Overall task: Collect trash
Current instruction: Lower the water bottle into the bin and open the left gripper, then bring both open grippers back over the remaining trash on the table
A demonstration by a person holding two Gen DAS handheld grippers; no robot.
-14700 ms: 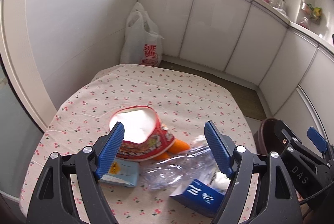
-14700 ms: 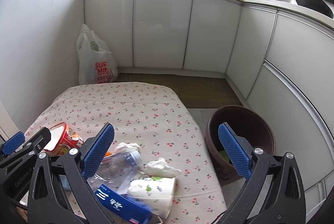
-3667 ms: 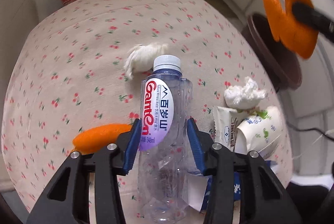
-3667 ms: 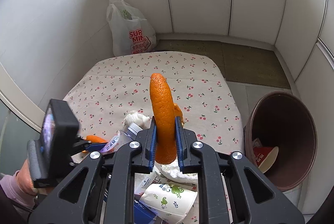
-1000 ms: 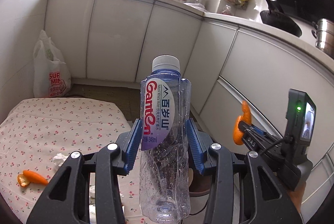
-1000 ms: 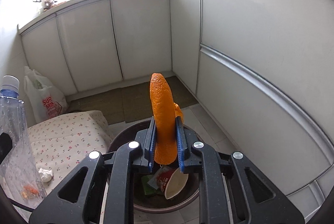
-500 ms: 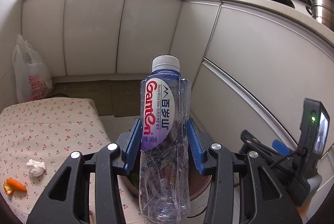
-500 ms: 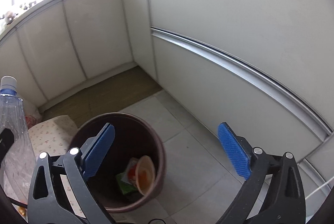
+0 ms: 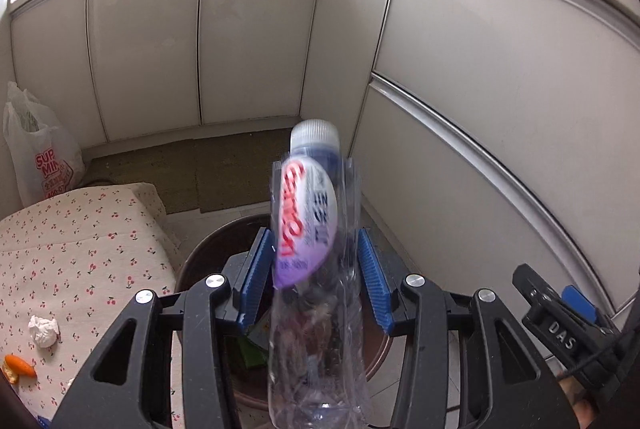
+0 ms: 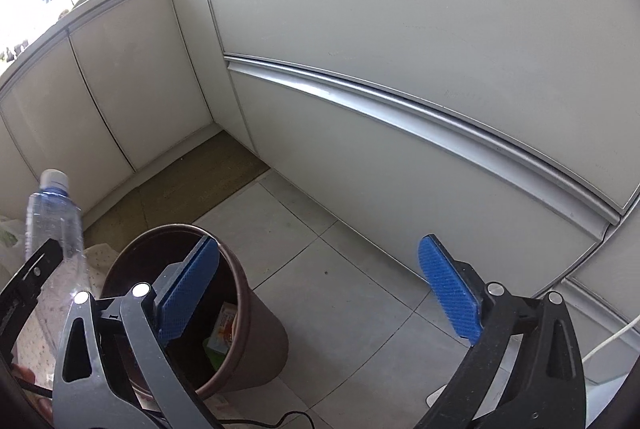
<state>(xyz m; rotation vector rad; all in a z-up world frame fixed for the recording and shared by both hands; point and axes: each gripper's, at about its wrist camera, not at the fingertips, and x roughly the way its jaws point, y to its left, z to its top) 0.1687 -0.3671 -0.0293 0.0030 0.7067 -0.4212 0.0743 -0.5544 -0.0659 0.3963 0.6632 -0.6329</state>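
Left hand-held gripper (image 9: 316, 273) clasps a clear plastic bottle (image 9: 316, 269) upright above the brown bin (image 10: 256, 341). Right hand-held gripper (image 10: 320, 293), jaws just opened wide, holds nothing beside the bin.

Both wrist views look steeply down, close above the brown bin (image 9: 208, 249) (image 10: 256, 313); both share it and the bottle (image 9: 316, 269) (image 10: 52, 221).
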